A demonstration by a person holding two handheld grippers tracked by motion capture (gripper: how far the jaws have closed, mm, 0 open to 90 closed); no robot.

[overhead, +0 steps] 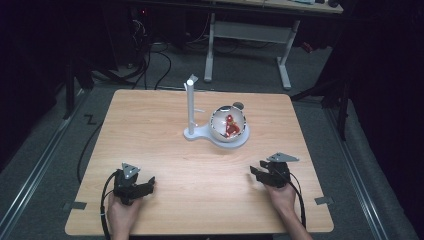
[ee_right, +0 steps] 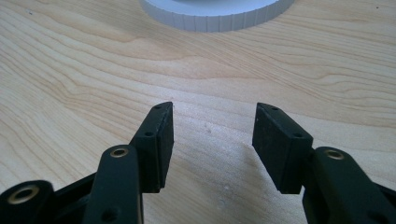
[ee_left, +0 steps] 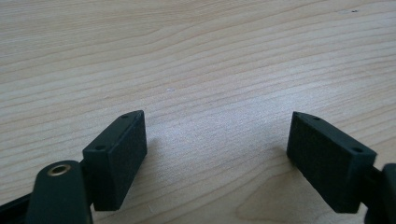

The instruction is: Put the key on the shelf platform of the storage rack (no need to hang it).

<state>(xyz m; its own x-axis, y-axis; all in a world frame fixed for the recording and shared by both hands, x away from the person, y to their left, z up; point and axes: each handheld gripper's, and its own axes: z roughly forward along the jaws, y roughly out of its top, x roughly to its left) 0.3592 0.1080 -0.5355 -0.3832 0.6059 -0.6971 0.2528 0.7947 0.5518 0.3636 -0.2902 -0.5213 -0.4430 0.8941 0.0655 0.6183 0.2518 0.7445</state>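
A clear globe with a small red figure inside sits on a white round base at the table's middle right. A white upright post rises from the left end of that base. My left gripper rests near the front left of the table, held by a hand. Its jaws stand wide open over bare wood. My right gripper rests near the front right, jaws open and empty. The ribbed rim of the white base lies ahead of it.
The light wooden table ends close behind both hands. Beyond the far edge stand a white desk frame and cables on a grey floor. Metal brackets stick out at the table's front corners.
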